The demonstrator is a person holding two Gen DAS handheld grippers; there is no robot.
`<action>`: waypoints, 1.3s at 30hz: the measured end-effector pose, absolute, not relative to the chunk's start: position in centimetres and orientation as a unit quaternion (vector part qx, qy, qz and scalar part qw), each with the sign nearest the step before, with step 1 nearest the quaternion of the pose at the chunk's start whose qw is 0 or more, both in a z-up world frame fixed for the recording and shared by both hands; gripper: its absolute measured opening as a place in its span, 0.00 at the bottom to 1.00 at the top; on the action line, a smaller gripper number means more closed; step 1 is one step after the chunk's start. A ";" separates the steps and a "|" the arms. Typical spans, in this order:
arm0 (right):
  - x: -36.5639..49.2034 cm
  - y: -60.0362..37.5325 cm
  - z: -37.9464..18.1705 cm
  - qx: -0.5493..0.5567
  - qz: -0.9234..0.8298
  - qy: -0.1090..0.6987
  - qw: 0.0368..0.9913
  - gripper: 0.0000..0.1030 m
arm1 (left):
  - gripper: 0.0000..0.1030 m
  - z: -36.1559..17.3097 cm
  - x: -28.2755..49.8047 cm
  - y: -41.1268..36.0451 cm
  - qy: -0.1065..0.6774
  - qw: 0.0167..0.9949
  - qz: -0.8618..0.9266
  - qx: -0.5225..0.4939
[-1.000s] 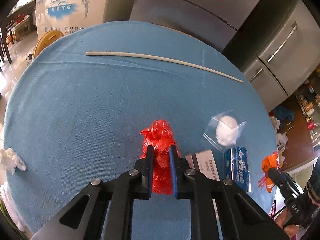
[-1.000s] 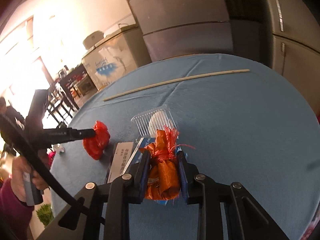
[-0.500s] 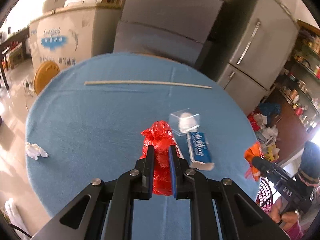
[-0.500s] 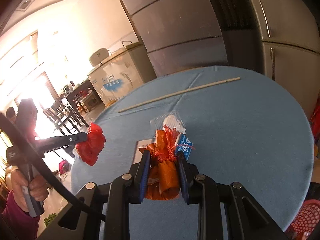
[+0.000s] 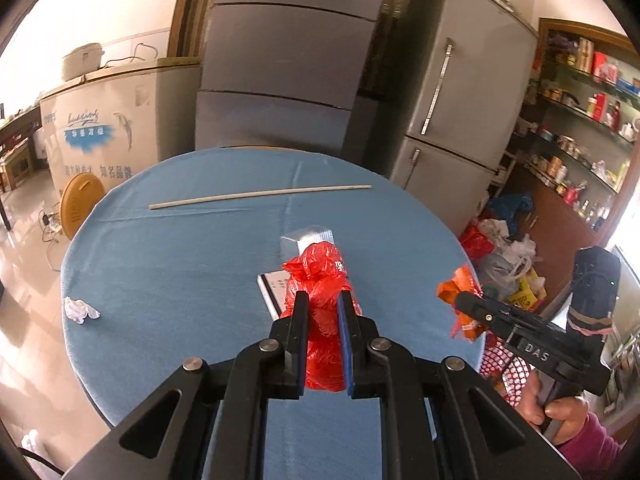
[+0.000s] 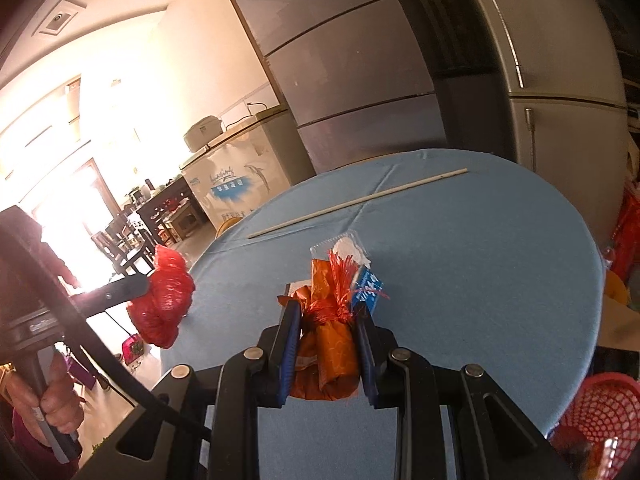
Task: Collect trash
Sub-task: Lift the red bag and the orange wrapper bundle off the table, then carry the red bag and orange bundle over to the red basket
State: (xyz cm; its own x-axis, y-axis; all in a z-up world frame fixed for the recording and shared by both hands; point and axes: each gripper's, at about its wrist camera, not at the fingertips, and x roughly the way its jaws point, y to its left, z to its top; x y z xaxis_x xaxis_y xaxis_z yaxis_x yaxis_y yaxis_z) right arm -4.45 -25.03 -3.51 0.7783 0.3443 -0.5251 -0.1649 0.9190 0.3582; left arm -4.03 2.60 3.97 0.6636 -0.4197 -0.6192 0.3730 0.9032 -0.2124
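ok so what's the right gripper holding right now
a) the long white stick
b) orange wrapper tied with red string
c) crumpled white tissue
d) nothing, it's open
b: in the right wrist view the right gripper is shut on the orange wrapper, red string knotted round it, while the long white stick lies on the blue table.

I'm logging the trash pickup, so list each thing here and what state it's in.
Left tongs: shut on red plastic bag, lifted clear of table.
Right tongs: shut on orange wrapper, lifted.
White stick: lying flat on table.
Crumpled tissue: lying near table edge.
Blue packet: lying on table.
Red basket: beside table, contents unclear.
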 end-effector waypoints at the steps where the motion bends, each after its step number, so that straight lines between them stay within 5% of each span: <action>1: -4.7 -25.1 -3.5 0.148 0.134 0.304 0.932 0.28 | 0.14 4.0 -4.2 2.4 0.347 0.911 -0.221 -0.032; 39: -7.8 -28.3 -0.5 0.171 0.093 0.262 0.945 0.28 | 0.14 7.2 -9.2 1.9 0.284 0.930 -0.235 -0.002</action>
